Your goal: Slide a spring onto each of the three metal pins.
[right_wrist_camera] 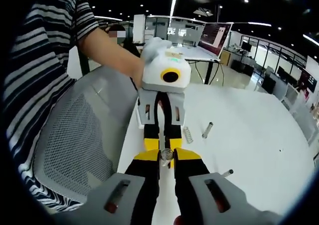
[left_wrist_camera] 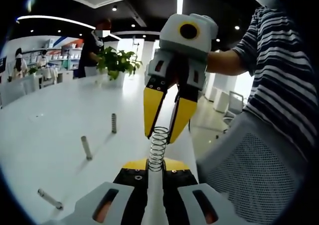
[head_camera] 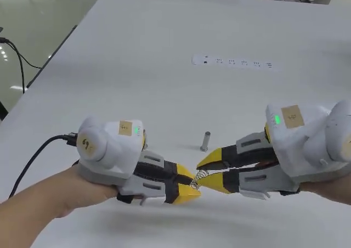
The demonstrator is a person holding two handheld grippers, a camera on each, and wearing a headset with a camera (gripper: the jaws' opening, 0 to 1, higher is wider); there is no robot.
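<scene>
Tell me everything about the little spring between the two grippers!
The spring is a small coil of thin, shiny, silvery wire that looks like metal, with open loops. It is held in the air, bridging the two grippers. One end is pinched in the closed yellow tips of the left gripper. The other end sits between the parted yellow tips of the right gripper, though I cannot tell whether they squeeze it.

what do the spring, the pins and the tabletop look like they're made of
spring: thin bare metal wire, probably steel; the silvery coils catch the light.
upright pins: solid metal, dull grey with a satin finish; a pale highlight runs down each side.
tabletop: smooth, white, low sheen; perhaps laminate or painted board, but the look leaves that open.
</scene>
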